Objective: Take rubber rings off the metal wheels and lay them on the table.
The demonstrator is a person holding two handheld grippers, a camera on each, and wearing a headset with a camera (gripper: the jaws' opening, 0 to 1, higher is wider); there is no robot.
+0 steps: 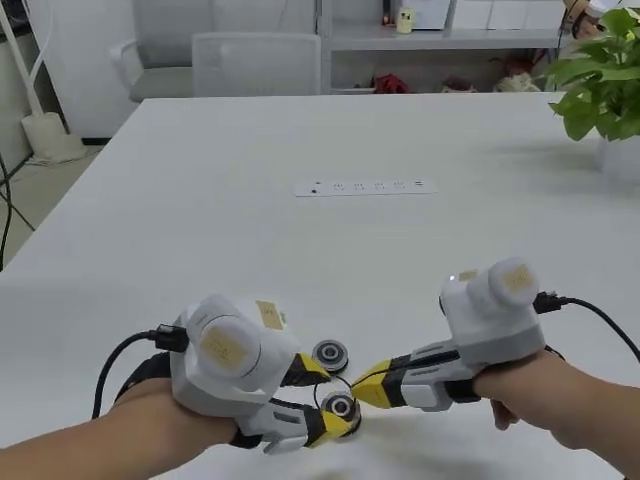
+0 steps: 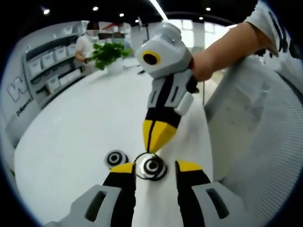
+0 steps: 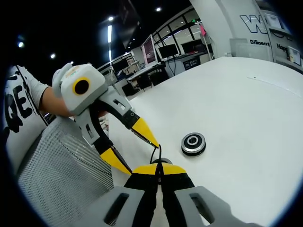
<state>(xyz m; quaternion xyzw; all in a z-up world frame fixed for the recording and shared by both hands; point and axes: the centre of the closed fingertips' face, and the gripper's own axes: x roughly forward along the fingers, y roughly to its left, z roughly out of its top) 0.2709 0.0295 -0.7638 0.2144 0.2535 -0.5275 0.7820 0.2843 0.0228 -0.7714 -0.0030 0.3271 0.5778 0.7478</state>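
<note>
White table, two handheld tools working near its front edge. Left gripper comes in from the lower left with its yellow-tipped jaws spread, and a small metal wheel lies flat on the table between them. In the left gripper view one jaw tip touches the wheel's side, while the other seems to stand just off it; can't tell if there is any real clamp. Right gripper reaches in from the right, jaws pressed together to a point right at that wheel's edge. They pinch a thin black rubber ring, which shows in the right gripper view as a narrow loop rising from the closed tips. Can't tell how much of the ring sits on the wheel. Second wheel, dark rim with a shiny hub, lies flat just beyond the first, close to the left gripper's upper jaw, untouched. Farther up the table is a white power strip. Green plant at the far right corner, grey chair behind the far edge.
</note>
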